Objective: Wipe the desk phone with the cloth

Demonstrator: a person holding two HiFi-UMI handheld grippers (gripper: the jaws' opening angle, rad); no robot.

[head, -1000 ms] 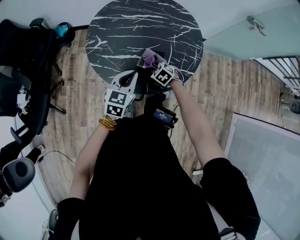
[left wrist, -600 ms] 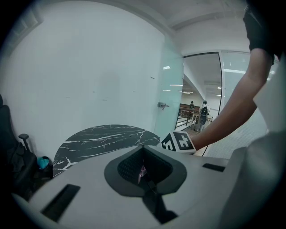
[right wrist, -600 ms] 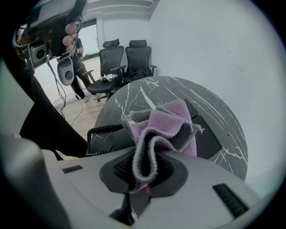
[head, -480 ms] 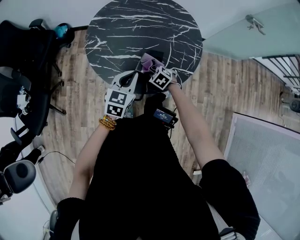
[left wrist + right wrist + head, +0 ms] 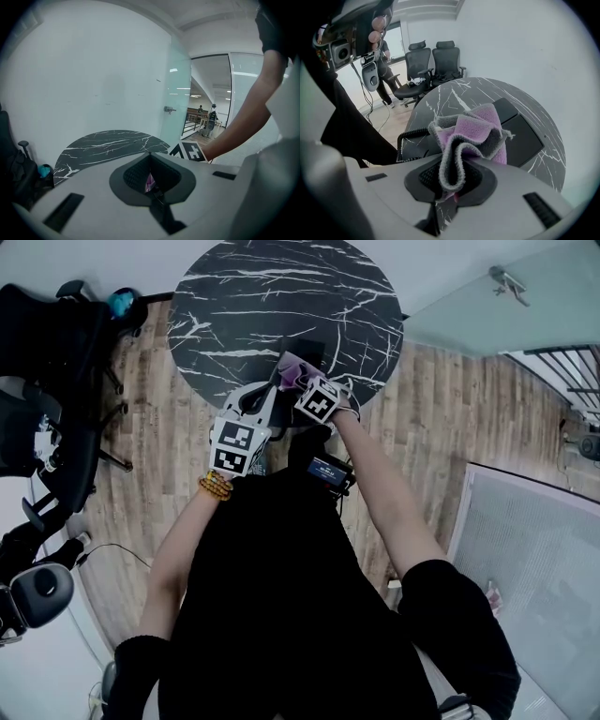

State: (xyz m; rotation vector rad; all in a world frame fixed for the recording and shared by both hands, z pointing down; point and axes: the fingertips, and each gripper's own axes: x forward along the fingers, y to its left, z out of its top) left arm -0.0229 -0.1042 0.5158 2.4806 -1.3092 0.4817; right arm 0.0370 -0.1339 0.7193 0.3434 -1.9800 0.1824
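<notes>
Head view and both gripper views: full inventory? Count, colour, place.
table: 1, black marble, white veins, ahead of the person
desk phone: 1, black, on the table's near side
phone cord: 1, black, coiled, beside the phone
cloth: 1, purple and grey, over the phone
office chairs: 2, black, beyond the table
left gripper: 1, grey, jaws together, beside the phone
right gripper: 1, grey, clamped on the cloth
</notes>
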